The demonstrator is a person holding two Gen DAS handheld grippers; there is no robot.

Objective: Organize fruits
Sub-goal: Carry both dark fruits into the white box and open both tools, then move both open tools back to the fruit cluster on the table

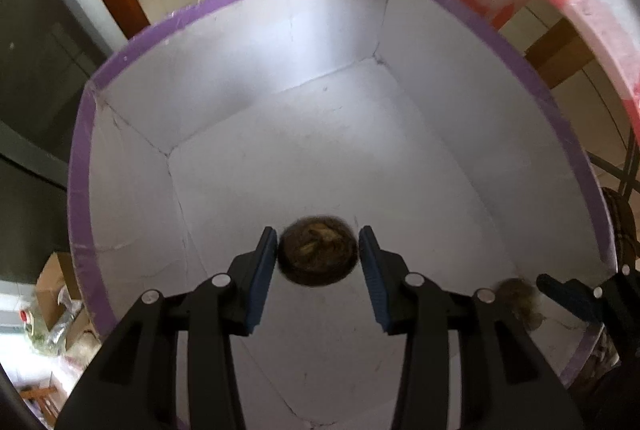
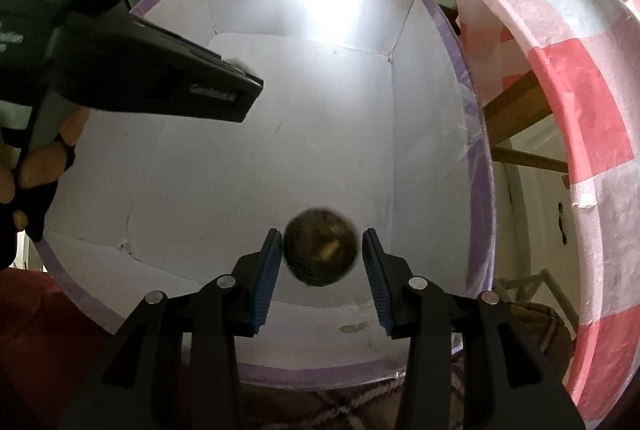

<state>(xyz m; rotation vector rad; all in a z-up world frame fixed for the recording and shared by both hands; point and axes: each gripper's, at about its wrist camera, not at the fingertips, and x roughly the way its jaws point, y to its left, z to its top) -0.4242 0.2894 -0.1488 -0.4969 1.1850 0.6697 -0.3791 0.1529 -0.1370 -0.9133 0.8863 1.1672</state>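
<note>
With both sets of jaws spread around a kiwi each, left gripper and right gripper, mine could collide inside the white box, right fruit near its five-o'clock corner.

White lettering runs along the black plastic finger of the left gripper in the right wrist view, too blurred to read.
</note>
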